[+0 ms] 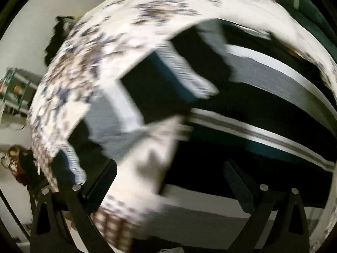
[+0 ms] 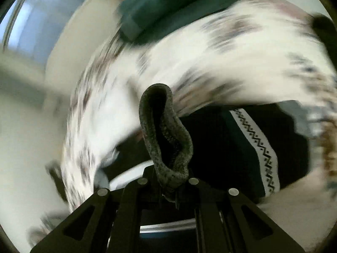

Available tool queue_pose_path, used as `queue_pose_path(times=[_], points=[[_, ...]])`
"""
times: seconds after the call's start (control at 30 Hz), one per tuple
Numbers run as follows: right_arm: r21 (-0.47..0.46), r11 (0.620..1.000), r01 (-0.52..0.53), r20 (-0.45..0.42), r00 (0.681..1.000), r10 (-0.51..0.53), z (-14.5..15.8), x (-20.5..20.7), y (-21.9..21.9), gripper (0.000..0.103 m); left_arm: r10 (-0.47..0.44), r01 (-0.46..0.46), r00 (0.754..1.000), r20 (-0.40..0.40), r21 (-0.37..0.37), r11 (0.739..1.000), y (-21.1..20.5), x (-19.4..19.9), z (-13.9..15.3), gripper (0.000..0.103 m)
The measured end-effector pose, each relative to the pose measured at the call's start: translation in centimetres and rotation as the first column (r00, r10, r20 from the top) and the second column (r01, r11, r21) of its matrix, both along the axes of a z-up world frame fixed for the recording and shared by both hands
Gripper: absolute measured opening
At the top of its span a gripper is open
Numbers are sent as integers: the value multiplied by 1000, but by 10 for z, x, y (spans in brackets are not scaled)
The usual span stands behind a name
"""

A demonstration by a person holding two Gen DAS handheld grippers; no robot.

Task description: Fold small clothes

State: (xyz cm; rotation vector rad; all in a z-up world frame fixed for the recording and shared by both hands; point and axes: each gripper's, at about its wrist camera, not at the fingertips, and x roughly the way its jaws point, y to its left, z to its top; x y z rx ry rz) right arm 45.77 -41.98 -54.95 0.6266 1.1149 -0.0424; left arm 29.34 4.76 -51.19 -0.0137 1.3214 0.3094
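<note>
A white garment [image 1: 88, 67] with brown and blue speckles arcs across the top of the blurred left wrist view. One corner of it [image 1: 147, 164] hangs down between the jaws of my left gripper [image 1: 170, 165]. Those jaws stand wide apart and neither pad presses the cloth. In the right wrist view my right gripper [image 2: 169, 182] is shut on a dark grey speckled band [image 2: 166, 135] of fabric that loops up from its tips. The same white garment [image 2: 231, 63] spreads blurred behind the band. The right fingertips are hidden under the band.
Below lies a dark blanket [image 1: 242, 147] with white stripes and a zigzag band [image 2: 259, 147]. A teal cushion [image 2: 158, 6] sits at the far side. A shelf [image 1: 14, 88] and a brown bag [image 1: 14, 160] stand by the pale wall on the left.
</note>
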Motion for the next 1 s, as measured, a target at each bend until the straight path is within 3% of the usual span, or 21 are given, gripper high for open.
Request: queue_pose_path(times=[0.13,0.2,0.3,0.4,0.47,0.5,0.53,0.57,0.63,0.7,0.8,0.9,1.0], points=[[-89,975,-204,-98,976,195,-55,53,163,8,54,-54,998,17,30,998,53,-10,2,103],[-145,946,-289,-118,955,274,-66,45,228,8,80,-81,997,19,32,996,78,-14,1,103],[-207,902,-379,-157,923,352,-83,52,292,8,116,-116,993,19,20,993,114,-21,-4,103],[-261,872,-414,-211,906,367,-102,53,324,9,144,-144,990,11,14,989,135,-27,-10,103],[-238,877,-418,-244,899,363,-111,52,324,14,168,-168,986,6,5,986,150,-32,-13,103],[-186,890,-415,-259,895,363,-110,51,319,14,177,-177,984,4,3,984,157,-35,-13,103],[-137,902,-410,-258,894,367,-109,49,314,21,187,-187,982,3,1,982,165,-38,-13,103],[-19,919,-393,-239,894,378,-104,42,302,37,201,-201,980,-1,-9,979,175,-41,-13,103],[101,935,-339,-218,910,353,-93,26,276,60,228,-228,974,-3,-33,973,195,-51,-11,103],[159,947,-280,-202,929,309,-79,2,247,62,247,-247,969,-3,-50,968,216,-63,-9,103],[149,969,-197,-241,943,229,-68,-39,209,65,279,-280,960,-27,-88,956,247,-81,-14,103],[125,982,-143,-304,937,175,-71,-75,182,66,347,-352,936,-62,-211,912,277,-97,-32,103],[108,988,-114,-368,918,146,-83,-106,162,66,417,-423,903,-106,-401,813,291,-103,-58,103]])
